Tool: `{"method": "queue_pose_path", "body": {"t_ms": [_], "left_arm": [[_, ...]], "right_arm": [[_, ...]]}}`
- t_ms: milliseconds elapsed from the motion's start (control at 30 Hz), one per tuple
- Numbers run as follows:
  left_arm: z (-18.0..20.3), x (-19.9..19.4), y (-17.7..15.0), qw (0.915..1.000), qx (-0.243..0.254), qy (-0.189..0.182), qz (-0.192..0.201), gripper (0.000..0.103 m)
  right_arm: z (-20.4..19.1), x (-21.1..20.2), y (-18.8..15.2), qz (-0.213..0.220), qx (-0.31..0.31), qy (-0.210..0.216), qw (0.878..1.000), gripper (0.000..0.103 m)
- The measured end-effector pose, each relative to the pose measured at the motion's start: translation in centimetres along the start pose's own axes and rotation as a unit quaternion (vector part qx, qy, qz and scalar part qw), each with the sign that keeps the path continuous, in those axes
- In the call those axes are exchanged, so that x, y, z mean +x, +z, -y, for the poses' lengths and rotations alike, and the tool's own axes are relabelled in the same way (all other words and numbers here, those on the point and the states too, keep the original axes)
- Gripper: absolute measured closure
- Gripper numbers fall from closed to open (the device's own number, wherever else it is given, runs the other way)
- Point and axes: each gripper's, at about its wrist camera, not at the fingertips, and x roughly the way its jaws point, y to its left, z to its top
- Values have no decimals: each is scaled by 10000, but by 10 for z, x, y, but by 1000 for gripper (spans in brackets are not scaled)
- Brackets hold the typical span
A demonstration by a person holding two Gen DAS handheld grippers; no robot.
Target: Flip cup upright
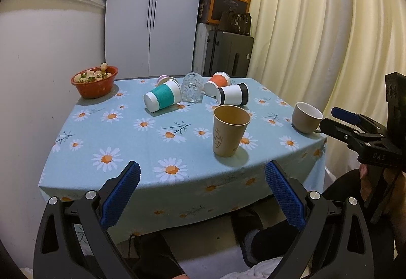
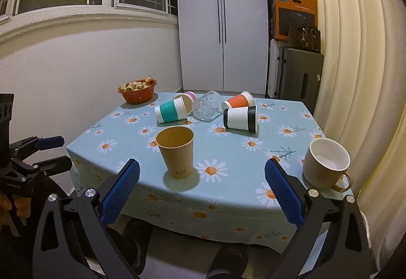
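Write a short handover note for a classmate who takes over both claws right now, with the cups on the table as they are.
Left claw: open, empty, short of the table's near edge.
Right claw: open, empty, same.
Done: paper cup and mug stand upright at the front.
Left: the teal cup, pink cup, glass, orange cup and black cup lie on their sides at the back; stand each up.

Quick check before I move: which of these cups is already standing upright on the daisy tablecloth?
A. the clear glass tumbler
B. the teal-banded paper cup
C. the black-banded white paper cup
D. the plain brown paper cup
D: the plain brown paper cup stands with its open mouth facing up near the table's front edge; the other three lie tipped over at the back.
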Motion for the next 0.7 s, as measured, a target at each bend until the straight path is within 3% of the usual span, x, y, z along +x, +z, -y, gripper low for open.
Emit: {"method": "queue_pose_path", "body": {"t_ms": [700], "left_arm": [[-5,-6,1,9998,-183,-52,96,7]], "right_arm": [[-9,2,-2,-49,-195,-100,9997,5]]}}
